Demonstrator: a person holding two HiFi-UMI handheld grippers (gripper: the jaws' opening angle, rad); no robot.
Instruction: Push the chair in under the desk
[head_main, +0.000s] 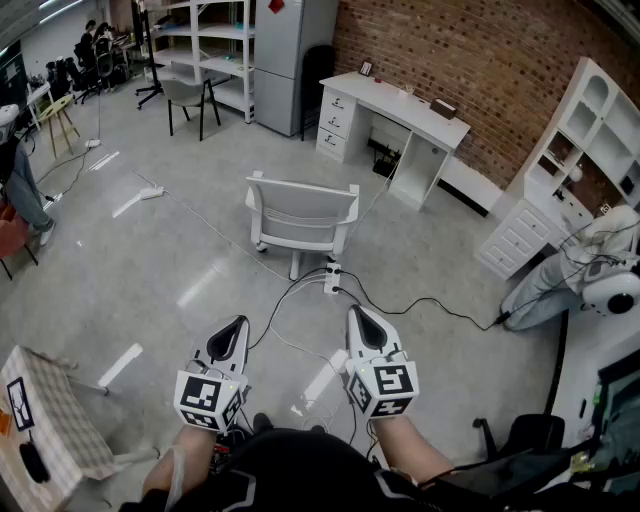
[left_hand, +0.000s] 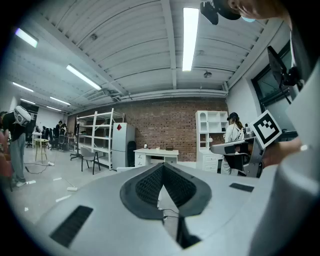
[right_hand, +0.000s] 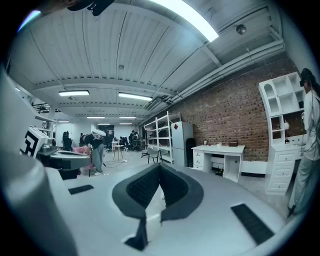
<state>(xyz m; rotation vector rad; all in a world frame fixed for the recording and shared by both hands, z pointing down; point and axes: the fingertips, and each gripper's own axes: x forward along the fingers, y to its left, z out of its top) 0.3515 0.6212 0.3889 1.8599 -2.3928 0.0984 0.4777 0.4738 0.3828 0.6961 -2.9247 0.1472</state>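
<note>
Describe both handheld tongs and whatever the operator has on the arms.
The left tongs and right tongs match: white moulded shells tapering to a point, lined with black ribbed pads. Each carries a marker cube at the rear, white with black square patterns. The forearms have no sleeves; the clothing below them is black.

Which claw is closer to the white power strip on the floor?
Right. The right claw is just this side of the power strip; the left claw is farther off to its left.

brick wall (head_main: 480, 70) | grey floor (head_main: 150, 260) | white shelves (head_main: 228, 66) | strip lights (left_hand: 190, 37)
</note>
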